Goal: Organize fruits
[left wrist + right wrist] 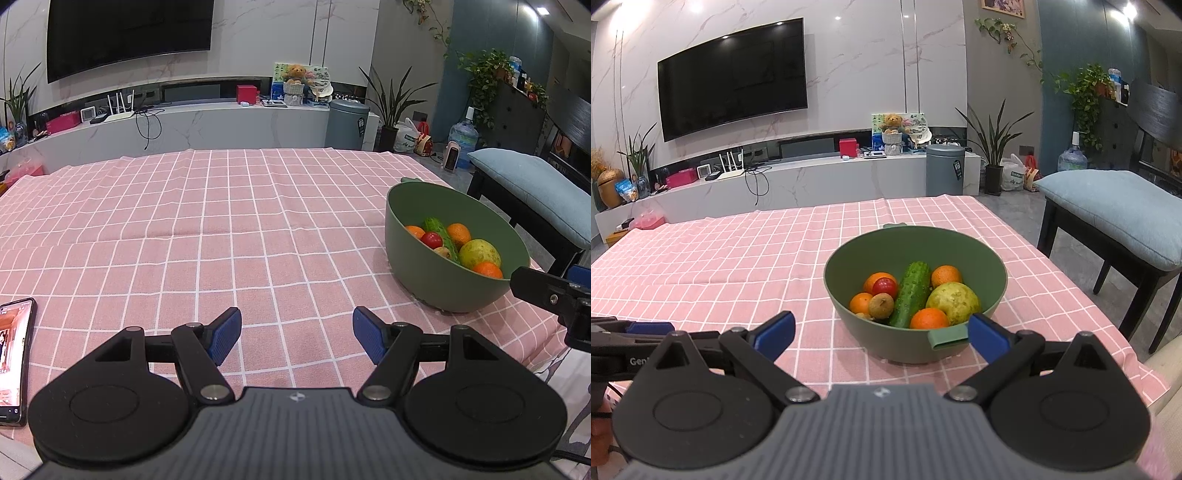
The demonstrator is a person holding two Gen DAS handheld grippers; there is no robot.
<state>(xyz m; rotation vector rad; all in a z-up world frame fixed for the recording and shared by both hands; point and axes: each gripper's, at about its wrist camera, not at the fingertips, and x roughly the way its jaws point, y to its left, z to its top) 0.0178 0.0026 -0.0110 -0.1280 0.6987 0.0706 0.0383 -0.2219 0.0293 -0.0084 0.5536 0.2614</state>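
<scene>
Just short of the green bowl [849,295], the right gripper [882,336] hovers with its blue pads [775,332] spread wide and nothing between them. Inside the bowl lie a cucumber [911,293], a yellow-green pear [955,302], four oranges [929,318], a red tomato [885,286] and a small brown fruit [881,306]. Left of the bowl, the left gripper [297,334] is likewise spread over the pink checked tablecloth [184,221], a smartphone [13,358] farther left.

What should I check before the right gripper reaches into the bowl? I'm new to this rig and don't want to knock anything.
1. Right gripper open, nothing held: ok.
2. Left gripper open, over bare tablecloth: ok.
3. Green bowl upright, straight ahead: ok.
4. Cucumber lies across the pile, free on top: ok.
5. Small tomato wedged against oranges: cannot tell.
6. Phone away from the bowl: ok.
</scene>
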